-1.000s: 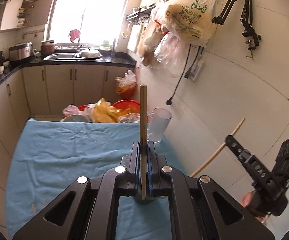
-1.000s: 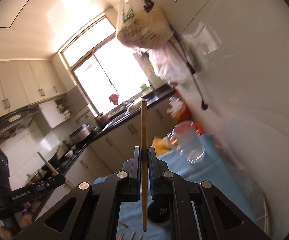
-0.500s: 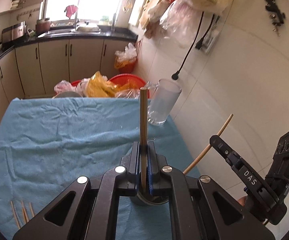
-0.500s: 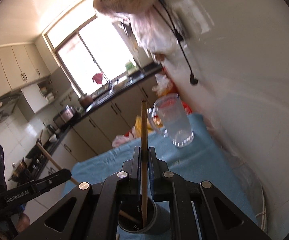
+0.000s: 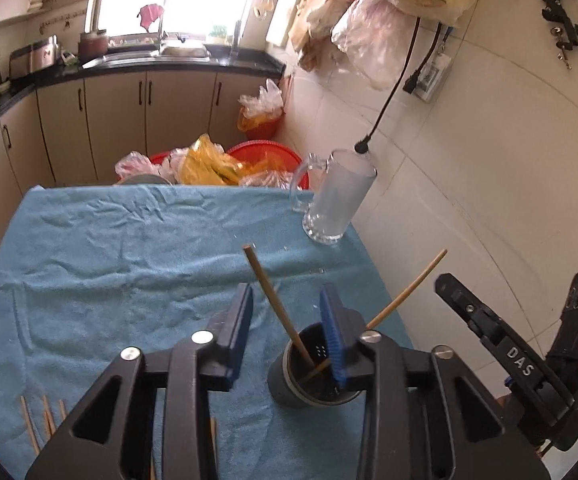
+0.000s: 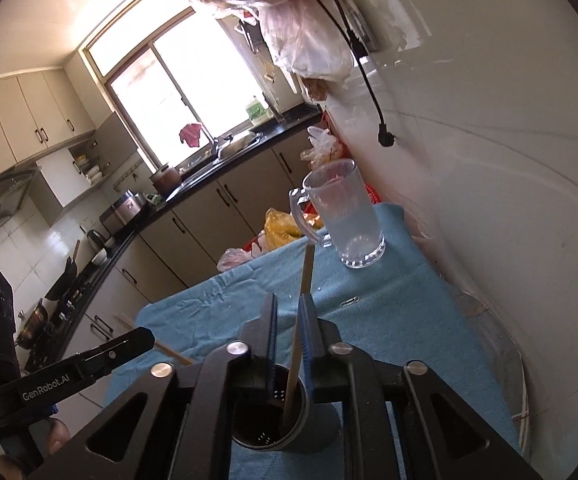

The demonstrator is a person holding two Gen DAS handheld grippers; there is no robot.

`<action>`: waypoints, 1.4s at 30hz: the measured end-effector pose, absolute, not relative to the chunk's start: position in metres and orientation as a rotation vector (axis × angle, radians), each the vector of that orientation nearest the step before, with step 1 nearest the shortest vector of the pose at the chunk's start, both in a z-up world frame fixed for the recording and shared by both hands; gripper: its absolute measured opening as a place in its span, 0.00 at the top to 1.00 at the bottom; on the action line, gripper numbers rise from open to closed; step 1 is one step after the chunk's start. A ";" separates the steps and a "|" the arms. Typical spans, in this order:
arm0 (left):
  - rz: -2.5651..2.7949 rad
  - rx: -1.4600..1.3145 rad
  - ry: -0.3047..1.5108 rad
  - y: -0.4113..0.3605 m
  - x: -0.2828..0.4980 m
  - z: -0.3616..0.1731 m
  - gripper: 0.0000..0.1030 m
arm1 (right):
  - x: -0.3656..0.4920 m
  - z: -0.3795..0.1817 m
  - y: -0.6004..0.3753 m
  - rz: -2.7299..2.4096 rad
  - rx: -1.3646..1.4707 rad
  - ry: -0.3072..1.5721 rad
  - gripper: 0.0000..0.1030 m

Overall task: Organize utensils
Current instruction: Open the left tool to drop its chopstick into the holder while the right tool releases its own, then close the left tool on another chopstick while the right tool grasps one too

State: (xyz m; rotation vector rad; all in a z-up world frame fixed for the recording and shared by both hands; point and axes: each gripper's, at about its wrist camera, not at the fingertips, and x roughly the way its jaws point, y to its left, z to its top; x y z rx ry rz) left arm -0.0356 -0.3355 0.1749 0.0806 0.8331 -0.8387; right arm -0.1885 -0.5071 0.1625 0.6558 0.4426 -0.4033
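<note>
A dark grey utensil cup (image 5: 309, 376) stands on the blue cloth (image 5: 129, 260), just under both grippers. My left gripper (image 5: 289, 320) is open over the cup; one wooden chopstick (image 5: 273, 300) leans free in the cup between its fingers. A second chopstick (image 5: 409, 288) slants in from the right, its lower end in the cup. My right gripper (image 6: 289, 320) stands slightly open around that chopstick (image 6: 303, 300), which leans on the right finger with its lower end in the cup (image 6: 285, 420). Several loose chopsticks (image 5: 41, 420) lie on the cloth at the near left.
A clear glass mug (image 5: 337, 200) stands at the cloth's far right corner, also seen in the right wrist view (image 6: 345, 220). Red basins with plastic bags (image 5: 217, 164) sit beyond the far edge. The tiled wall (image 5: 489, 160) runs close along the right side.
My left gripper has opened and let its chopstick go; it now leans in the cup. Both grippers came down toward the cup, and the right chopstick's end went into it as its jaws loosened.
</note>
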 end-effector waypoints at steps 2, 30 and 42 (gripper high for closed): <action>-0.846 0.076 0.827 -0.332 -0.039 0.181 0.66 | -0.195 0.168 -0.504 -0.410 0.650 0.429 0.80; -0.454 -0.016 0.982 -0.051 -0.065 0.084 0.53 | -0.218 0.103 -0.354 -0.165 0.610 0.693 0.55; -0.344 -0.020 1.111 -0.027 -0.021 0.030 0.54 | -0.201 0.087 -0.319 -0.138 0.588 0.769 0.55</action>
